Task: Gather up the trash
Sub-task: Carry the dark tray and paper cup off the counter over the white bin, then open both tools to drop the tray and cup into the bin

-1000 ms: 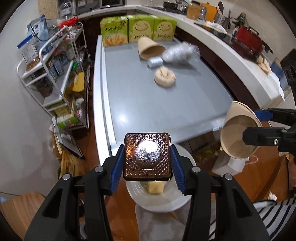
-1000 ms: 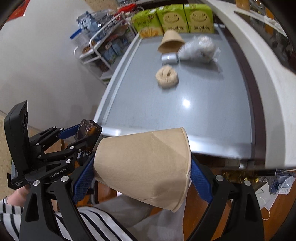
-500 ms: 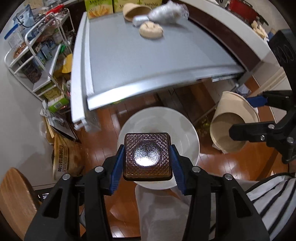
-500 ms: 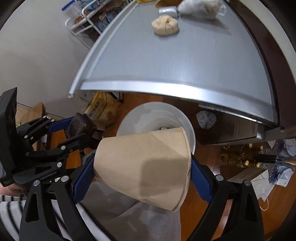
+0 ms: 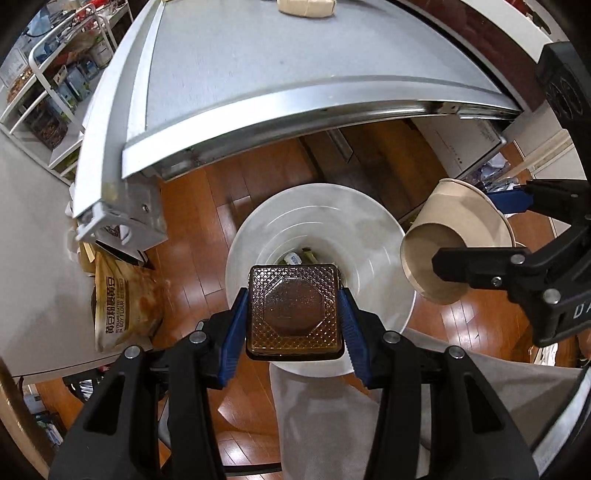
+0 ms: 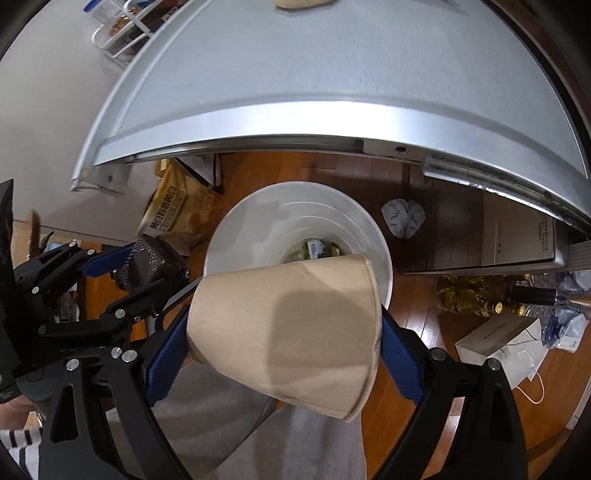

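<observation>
My left gripper (image 5: 293, 314) is shut on a brown square plastic container (image 5: 294, 311) with a diamond pattern and holds it over the near rim of a white round trash bin (image 5: 258, 229) on the floor. It also shows in the right wrist view (image 6: 147, 264). My right gripper (image 6: 282, 338) is shut on a tan paper cup (image 6: 288, 332), tilted on its side over the bin (image 6: 229, 229). The cup also shows in the left wrist view (image 5: 454, 236), to the right of the bin. Some trash (image 6: 319, 249) lies at the bin's bottom.
A grey metal table (image 5: 295, 66) stands beyond the bin, with a tan crumpled paper (image 5: 306, 5) on its far part. A flour bag (image 5: 122, 295) leans at the left on the wooden floor. A grey rag (image 6: 402, 218) and bottles (image 6: 476, 295) lie at the right.
Both grippers have tipped further down and moved closer over the bin, which now looks larger. The table has slid up and out of the centre. Both holds are unchanged.
</observation>
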`<state>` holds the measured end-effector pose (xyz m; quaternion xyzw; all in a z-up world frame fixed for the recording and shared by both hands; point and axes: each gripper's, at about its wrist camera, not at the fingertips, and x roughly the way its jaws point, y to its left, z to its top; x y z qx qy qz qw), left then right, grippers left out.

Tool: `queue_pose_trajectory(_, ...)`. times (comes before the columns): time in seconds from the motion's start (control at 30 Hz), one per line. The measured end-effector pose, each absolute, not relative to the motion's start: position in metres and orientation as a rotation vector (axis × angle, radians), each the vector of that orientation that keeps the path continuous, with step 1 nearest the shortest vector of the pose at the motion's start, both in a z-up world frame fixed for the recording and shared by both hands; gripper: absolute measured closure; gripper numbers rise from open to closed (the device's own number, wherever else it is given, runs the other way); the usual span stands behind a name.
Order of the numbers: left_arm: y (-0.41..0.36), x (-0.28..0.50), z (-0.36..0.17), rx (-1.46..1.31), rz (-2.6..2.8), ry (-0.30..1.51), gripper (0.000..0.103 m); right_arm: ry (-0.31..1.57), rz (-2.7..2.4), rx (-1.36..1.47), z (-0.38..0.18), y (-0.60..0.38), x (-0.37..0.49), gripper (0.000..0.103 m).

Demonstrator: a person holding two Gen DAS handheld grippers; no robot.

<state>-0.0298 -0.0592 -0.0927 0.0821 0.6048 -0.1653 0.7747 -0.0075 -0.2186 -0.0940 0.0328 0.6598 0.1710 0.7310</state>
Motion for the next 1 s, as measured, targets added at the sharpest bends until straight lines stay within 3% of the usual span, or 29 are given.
queue_pose_trajectory(0.57, -0.064, -0.019, -0.102, 0.210, -0.367, 1.320, 0.052, 1.451, 0.345, 0.032, -0.101, -0.211, 0.000, 0.012)
queue_pose_trajectory(0.63, -0.063, -0.018, -0.102, 0.200, -0.375, 1.329, 0.043, 1.455, 0.338, 0.017, -0.101, -0.211, 0.002, 0.012)
queue_pose_trajectory(0.7, -0.063, -0.018, -0.101, 0.199, -0.380, 1.325, 0.024, 1.461, 0.327, 0.004, -0.101, -0.211, 0.002, 0.011)
queue_pose_trajectory(0.77, -0.063, -0.019, -0.098, 0.206, -0.379, 1.318, 0.017, 1.470, 0.319, 0.009, -0.102, -0.213, 0.003, 0.010)
queue_pose_trajectory(1.0, -0.062, -0.024, -0.096, 0.226, -0.371, 1.329, 0.015, 1.464, 0.313, 0.029, -0.095, -0.224, 0.000, 0.007)
